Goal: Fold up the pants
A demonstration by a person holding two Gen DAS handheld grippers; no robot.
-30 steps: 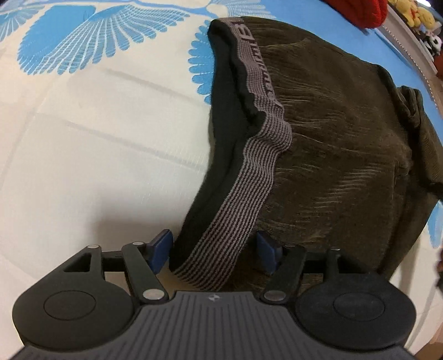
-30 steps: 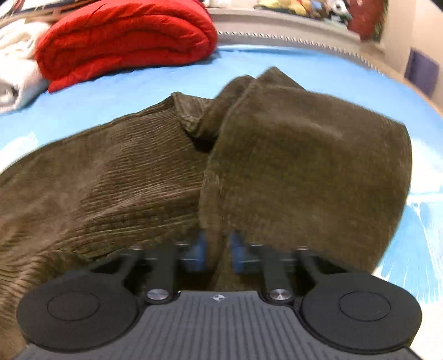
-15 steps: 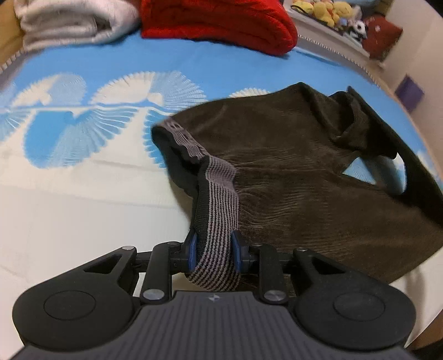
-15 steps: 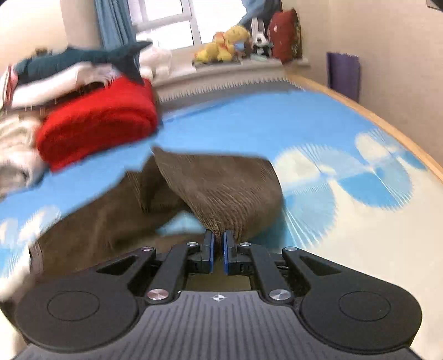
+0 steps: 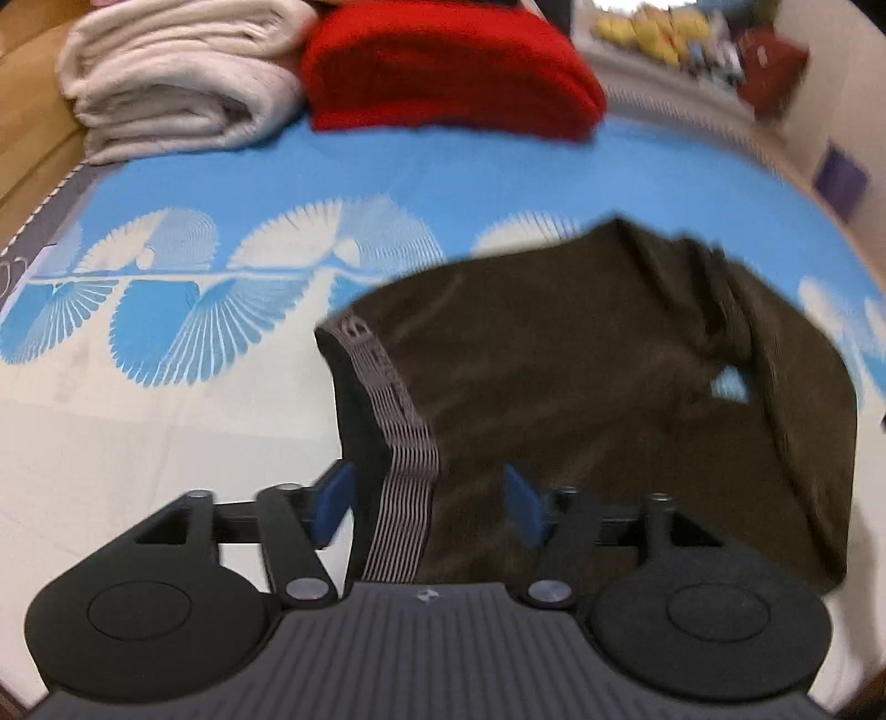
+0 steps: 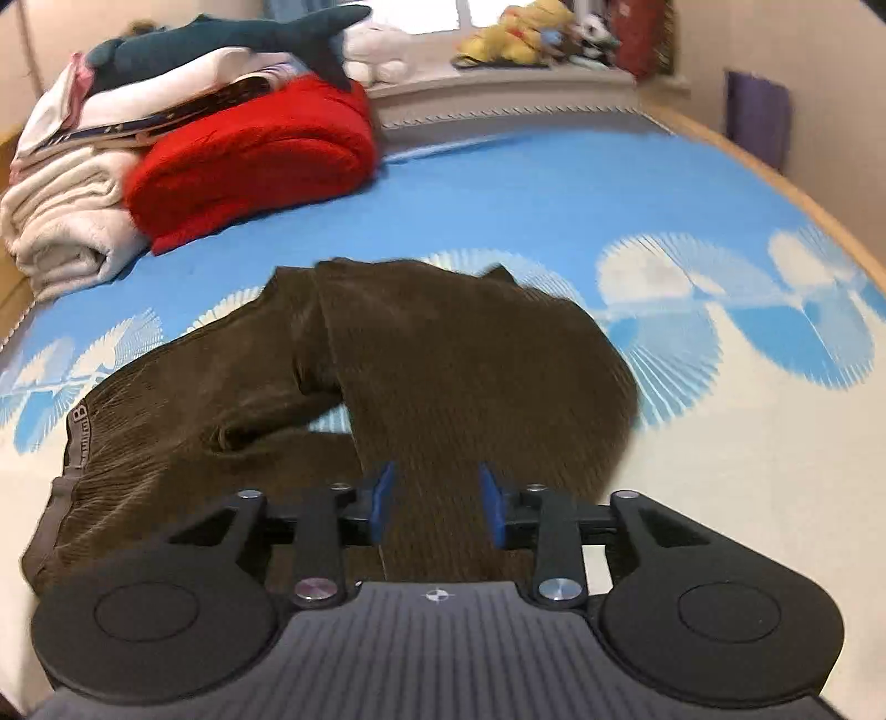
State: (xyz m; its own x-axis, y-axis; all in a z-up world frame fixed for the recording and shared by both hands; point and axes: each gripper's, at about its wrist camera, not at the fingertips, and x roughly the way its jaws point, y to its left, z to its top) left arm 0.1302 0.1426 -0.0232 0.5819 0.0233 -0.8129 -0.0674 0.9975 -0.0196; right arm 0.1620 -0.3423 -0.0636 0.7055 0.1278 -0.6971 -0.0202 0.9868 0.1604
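Dark brown corduroy pants [image 5: 581, 387] lie on the blue and white bed sheet, with a grey striped waistband [image 5: 398, 476] at their left end. My left gripper [image 5: 426, 507] is open, its blue pads on either side of the waistband. In the right wrist view the pants [image 6: 443, 376] lie folded over, one leg laid across. My right gripper [image 6: 437, 504] is open over the near edge of that leg, pads apart from the cloth.
A folded red blanket [image 5: 443, 66] and a cream blanket [image 5: 166, 72] lie at the far end of the bed. A plush shark [image 6: 232, 39] tops the pile. Soft toys [image 6: 526, 33] sit on the windowsill. A wooden bed edge [image 6: 775, 183] runs along the right.
Both grippers were shut on the pants half a second ago, left on the waistband, right on a leg. Both have opened and let go, and the pants have settled on the bed.
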